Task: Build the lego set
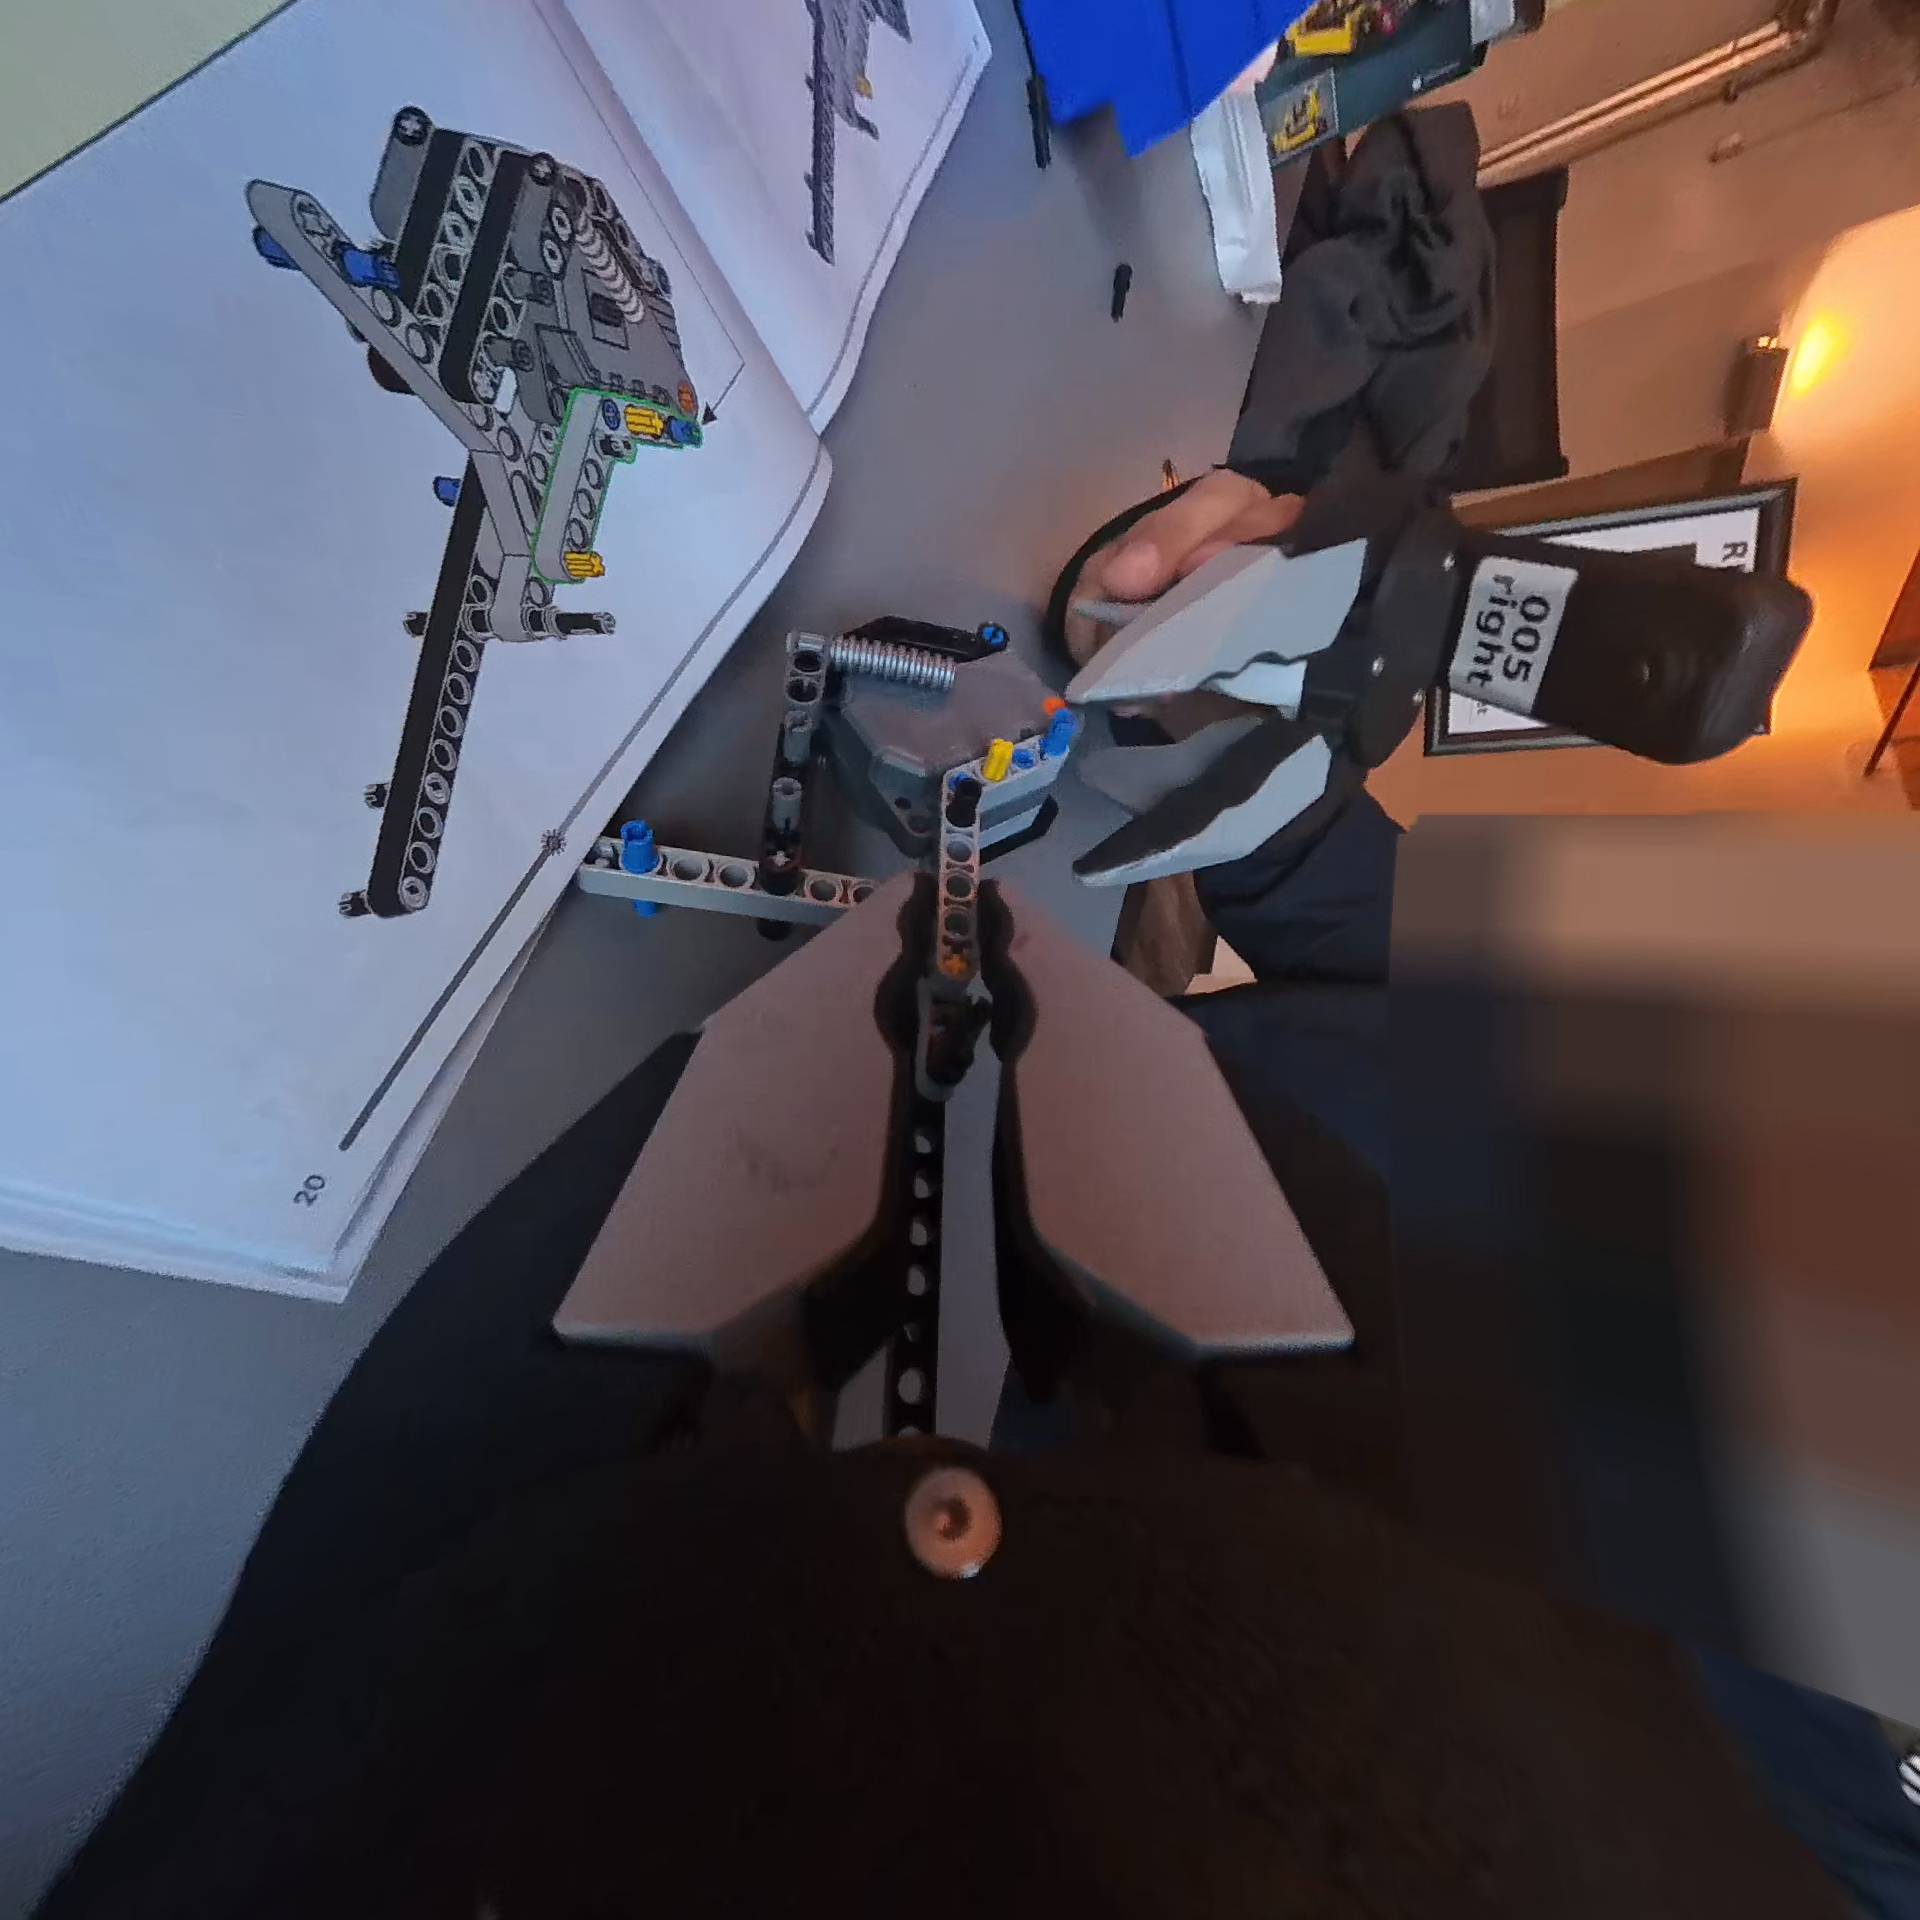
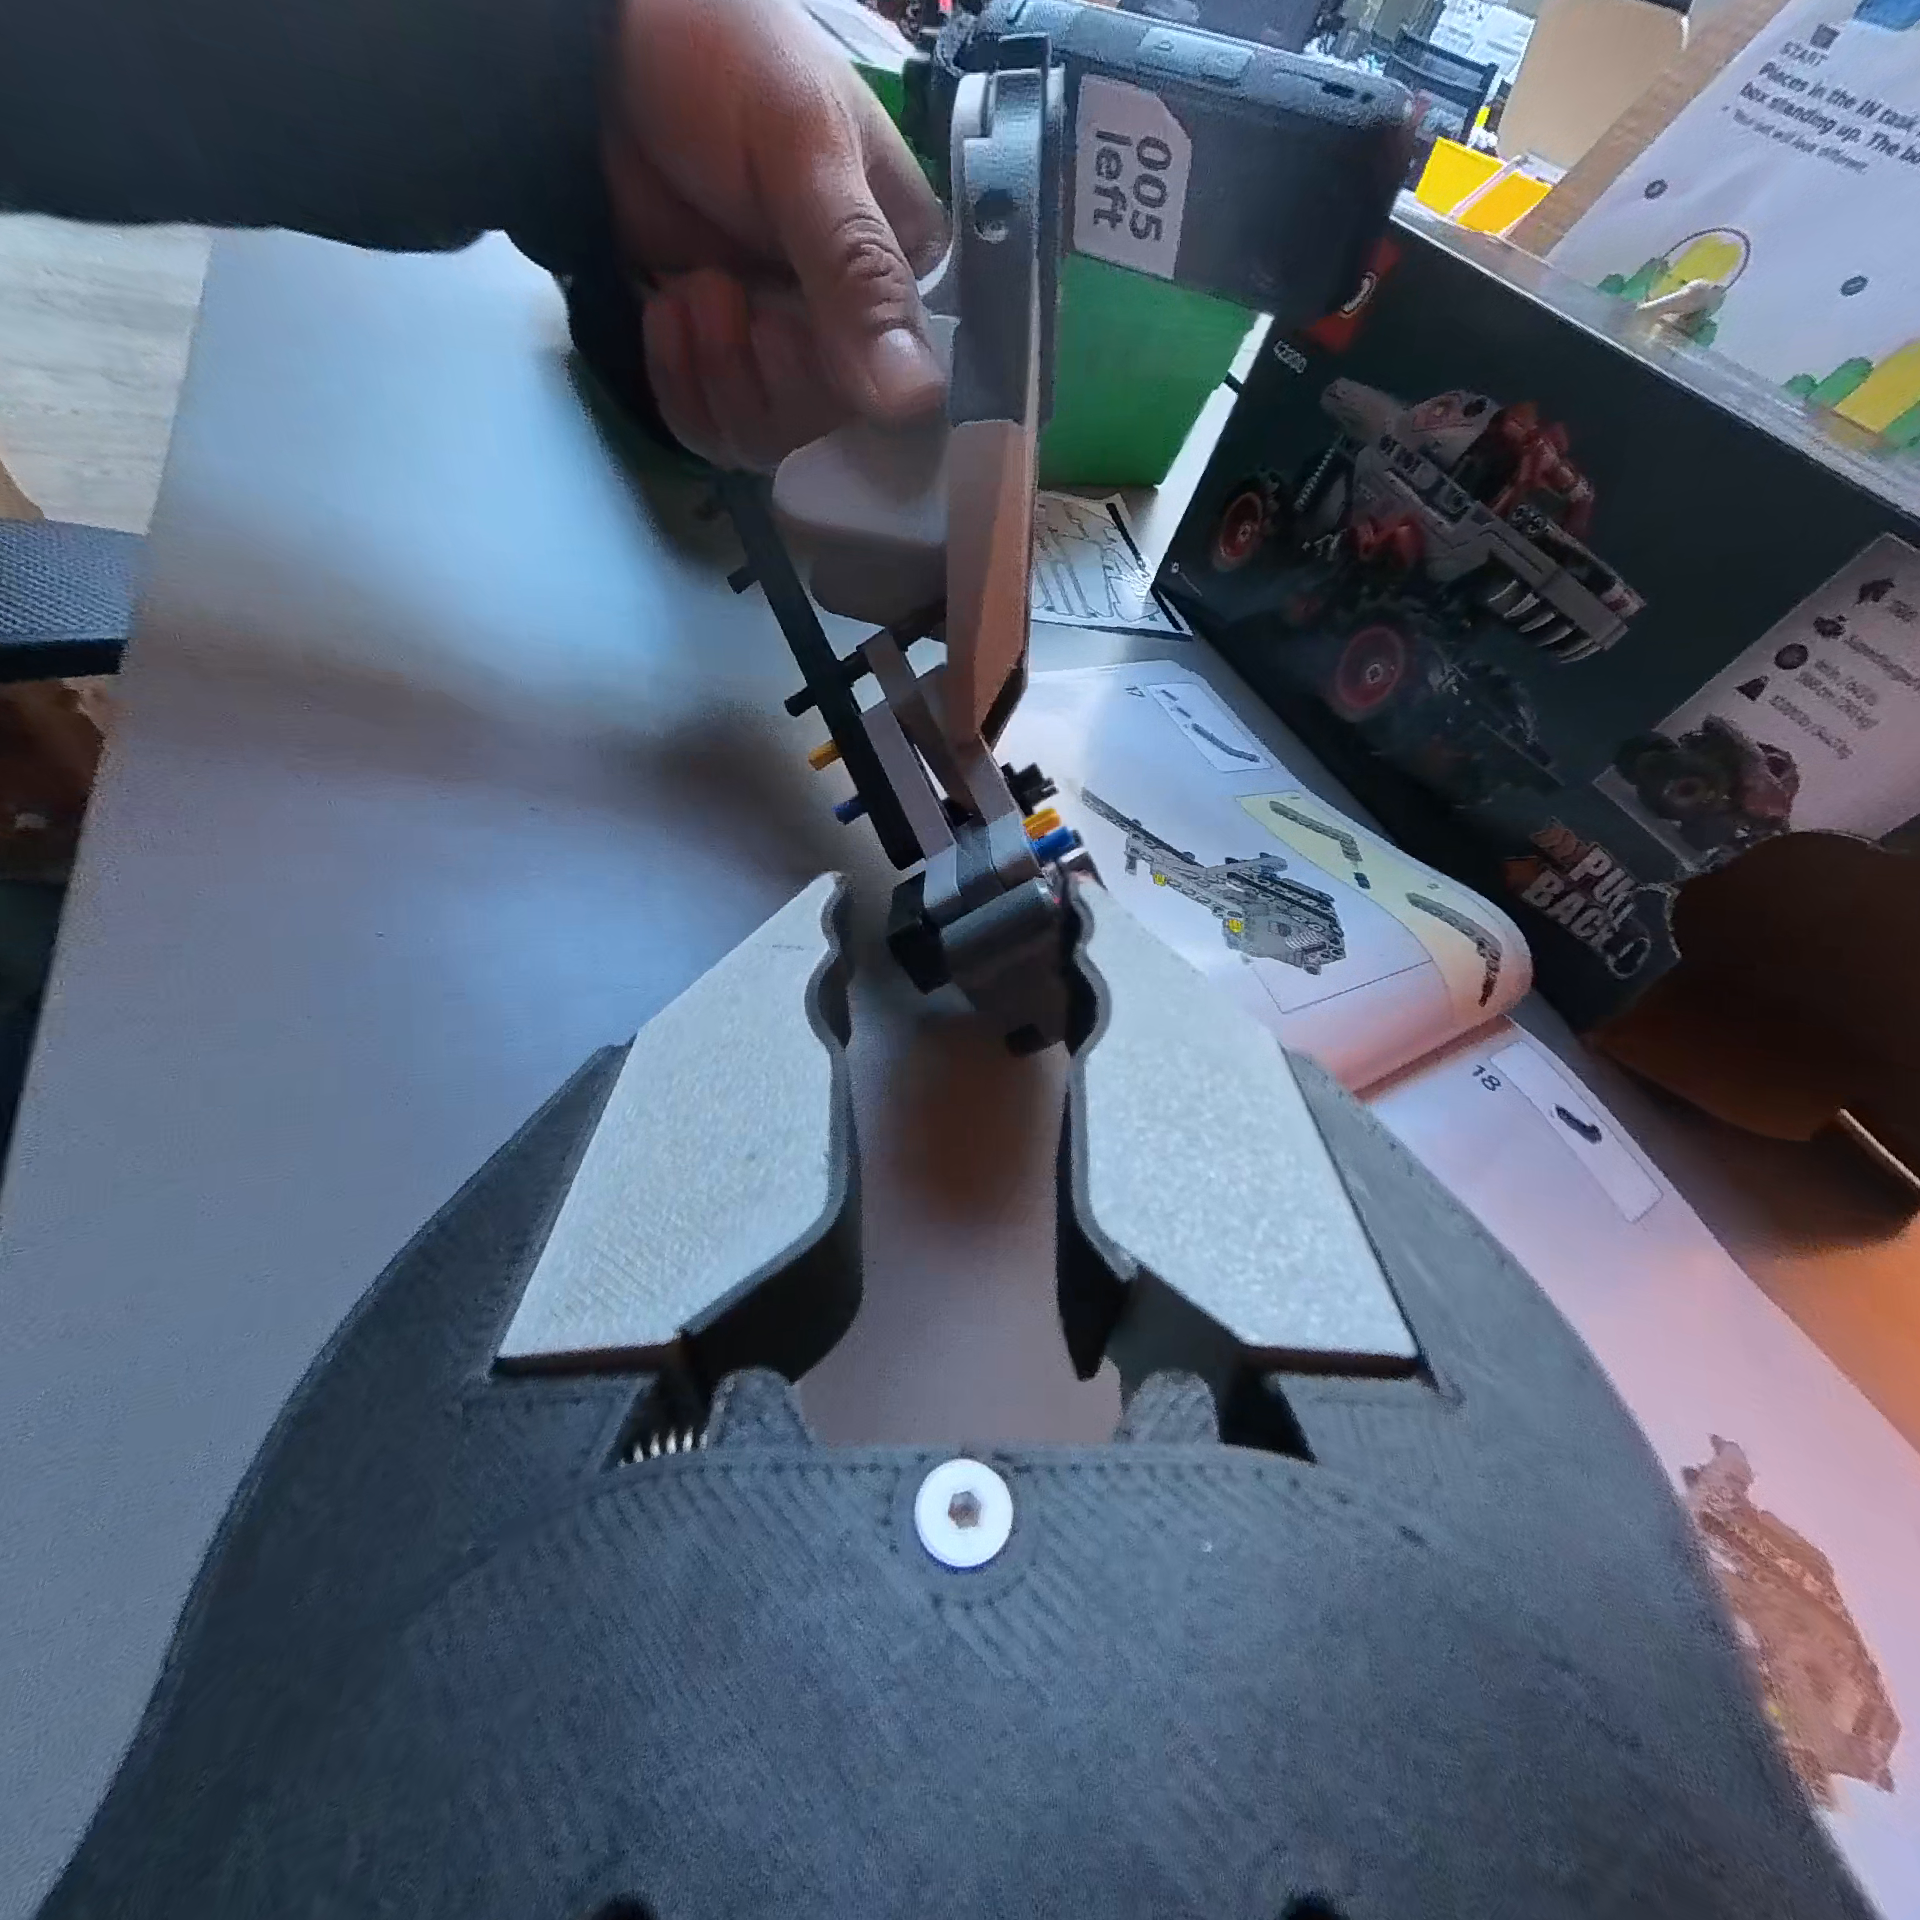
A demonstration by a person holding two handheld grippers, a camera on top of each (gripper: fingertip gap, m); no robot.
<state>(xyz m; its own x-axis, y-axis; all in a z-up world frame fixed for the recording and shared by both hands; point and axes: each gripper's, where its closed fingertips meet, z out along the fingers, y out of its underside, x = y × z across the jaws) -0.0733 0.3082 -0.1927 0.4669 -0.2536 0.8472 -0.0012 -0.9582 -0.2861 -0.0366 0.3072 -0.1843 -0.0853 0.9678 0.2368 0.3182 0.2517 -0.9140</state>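
Observation:
The partly built Lego model (image 1: 914,727) has a grey block body with a metal spring, long grey and black holed beams, and blue, yellow and orange pins. My left gripper (image 1: 951,904) is shut on the model's grey beam and holds it above the grey table (image 1: 1039,416). My right gripper (image 1: 1075,779) is open, its two fingers either side of the model's block end by the blue pin. In the right wrist view the grey block (image 2: 987,925) sits between my right gripper's tips (image 2: 956,935), with the left gripper (image 2: 977,748) holding the model from above.
The open instruction booklet (image 1: 312,623) lies left of the model and also shows in the right wrist view (image 2: 1299,883). A dark Lego box (image 2: 1507,571) and a green bin (image 2: 1132,364) stand behind. A loose black pin (image 1: 1120,286) lies on the table. A person's hand (image 2: 790,239) holds the left gripper.

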